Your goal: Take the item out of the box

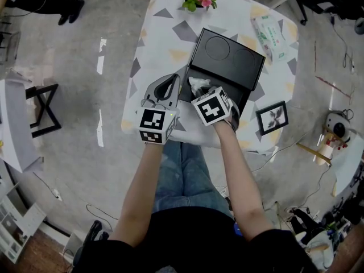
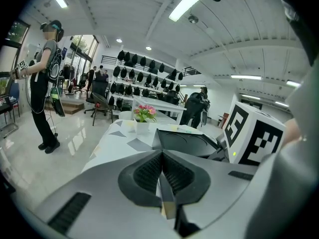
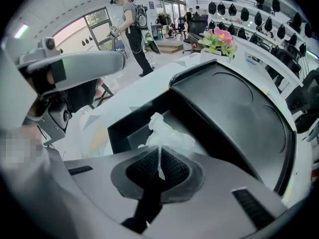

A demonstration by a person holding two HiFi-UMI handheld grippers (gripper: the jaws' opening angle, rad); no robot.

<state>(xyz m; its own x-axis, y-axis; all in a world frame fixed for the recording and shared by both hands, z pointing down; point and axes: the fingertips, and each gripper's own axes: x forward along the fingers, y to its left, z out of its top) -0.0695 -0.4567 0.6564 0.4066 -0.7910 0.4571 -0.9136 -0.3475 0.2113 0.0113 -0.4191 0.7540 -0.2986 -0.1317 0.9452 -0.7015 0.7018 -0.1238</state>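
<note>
Over black box (image 3: 234,113), right hand-held gripper (image 3: 159,164) pinching crumpled white item (image 3: 168,133) — left hand-held gripper (image 2: 162,173) pressed together

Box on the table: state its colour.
The box is black. The head view shows it best.

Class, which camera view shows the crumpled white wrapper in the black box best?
The right gripper view: the crumpled white wrapper sits mid-frame, pinched between the right gripper's shut jaws. The head view shows it small, beside that gripper. The left gripper view doesn't show it.
</note>
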